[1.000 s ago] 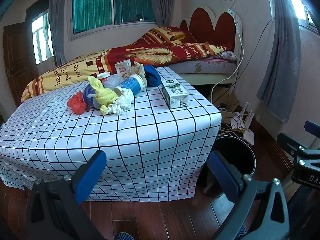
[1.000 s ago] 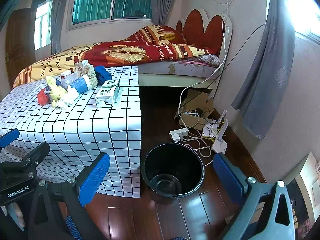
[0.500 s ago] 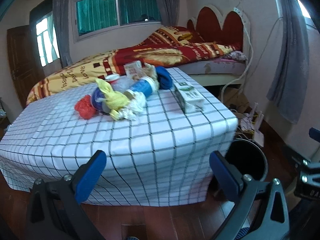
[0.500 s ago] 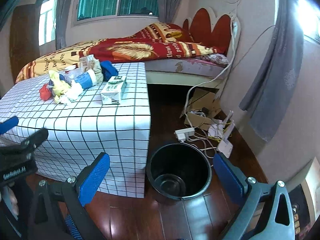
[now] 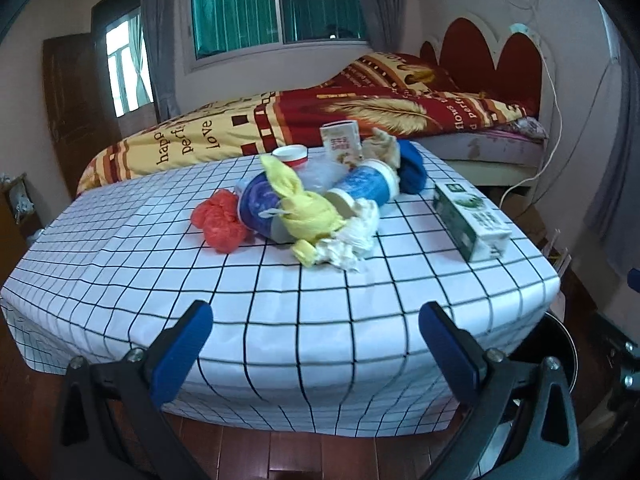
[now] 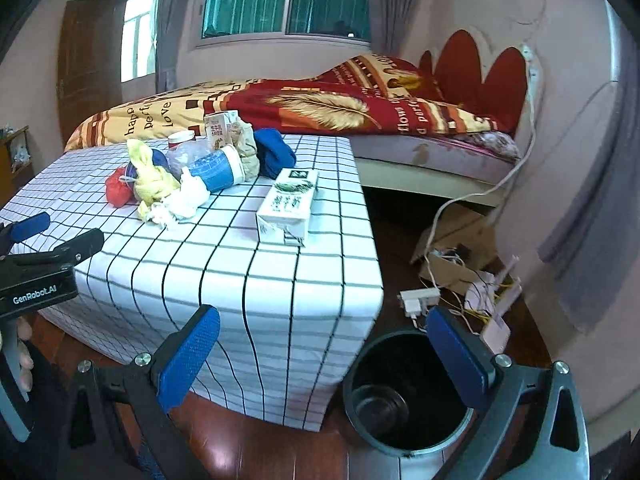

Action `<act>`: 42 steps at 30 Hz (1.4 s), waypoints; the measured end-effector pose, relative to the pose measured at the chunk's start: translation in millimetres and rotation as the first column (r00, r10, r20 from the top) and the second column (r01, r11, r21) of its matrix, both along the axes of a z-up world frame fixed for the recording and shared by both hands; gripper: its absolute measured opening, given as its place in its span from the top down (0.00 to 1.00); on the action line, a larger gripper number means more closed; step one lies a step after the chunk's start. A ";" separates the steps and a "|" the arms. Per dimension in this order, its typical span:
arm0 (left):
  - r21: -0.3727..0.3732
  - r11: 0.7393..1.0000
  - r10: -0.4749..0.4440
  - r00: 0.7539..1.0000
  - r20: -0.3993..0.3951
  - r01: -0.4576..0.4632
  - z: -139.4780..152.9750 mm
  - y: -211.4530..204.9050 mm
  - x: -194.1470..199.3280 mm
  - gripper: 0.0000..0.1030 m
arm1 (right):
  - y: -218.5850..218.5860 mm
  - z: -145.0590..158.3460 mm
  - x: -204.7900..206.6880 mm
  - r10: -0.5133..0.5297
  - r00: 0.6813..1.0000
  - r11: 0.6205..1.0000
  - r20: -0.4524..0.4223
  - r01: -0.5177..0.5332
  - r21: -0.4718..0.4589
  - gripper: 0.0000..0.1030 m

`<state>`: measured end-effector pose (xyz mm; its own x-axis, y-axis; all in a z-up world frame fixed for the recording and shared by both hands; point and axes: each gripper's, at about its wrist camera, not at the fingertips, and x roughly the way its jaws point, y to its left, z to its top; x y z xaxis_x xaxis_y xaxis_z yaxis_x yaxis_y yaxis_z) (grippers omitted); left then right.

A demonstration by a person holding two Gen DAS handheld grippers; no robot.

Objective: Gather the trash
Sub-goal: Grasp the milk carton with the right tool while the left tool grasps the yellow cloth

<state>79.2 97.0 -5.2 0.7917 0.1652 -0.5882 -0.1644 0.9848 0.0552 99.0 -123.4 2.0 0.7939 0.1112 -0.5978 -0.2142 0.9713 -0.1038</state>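
Note:
A heap of trash lies on the checked tablecloth (image 5: pixel 280 300): a red crumpled bag (image 5: pixel 218 222), a yellow bag (image 5: pixel 308 208), white tissue (image 5: pixel 352 236), a blue cup (image 5: pixel 366 184), a small carton (image 5: pixel 340 142) and a green-white milk carton (image 5: pixel 470 220) lying apart at the right. My left gripper (image 5: pixel 316 344) is open, short of the table's near edge, nothing between its fingers. My right gripper (image 6: pixel 324 356) is open too, over the table's corner (image 6: pixel 360 292) and the black bin (image 6: pixel 404 396). The milk carton (image 6: pixel 290 204) and the heap (image 6: pixel 180 184) show there as well.
The black bin stands on the wooden floor right of the table. Beyond it lie a power strip (image 6: pixel 420 300), cables and a cardboard box (image 6: pixel 456 248). A bed (image 5: pixel 340 120) with a red and yellow cover runs behind the table. A grey curtain (image 6: pixel 592 216) hangs at the right.
Both grippers have risen and moved toward the table, so the trash heap looks larger and nearer. Both stay open and empty.

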 end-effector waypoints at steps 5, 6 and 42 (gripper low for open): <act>-0.062 0.998 -0.004 0.999 -0.047 0.001 -12.4 19.3 24.0 0.00 | 14.0 -1.9 36.0 0.027 1.000 1.000 -0.003 -0.027 0.014 0.00; -0.068 0.998 -0.003 0.999 -0.046 0.000 -13.1 20.8 26.2 0.01 | 16.6 -2.1 41.0 0.031 1.000 0.999 -0.003 -0.031 0.016 0.00; -0.252 0.968 -0.002 1.000 0.006 0.004 -11.3 56.4 103.6 0.64 | 51.6 -30.6 147.8 0.045 0.998 0.998 -0.035 -0.043 0.045 0.45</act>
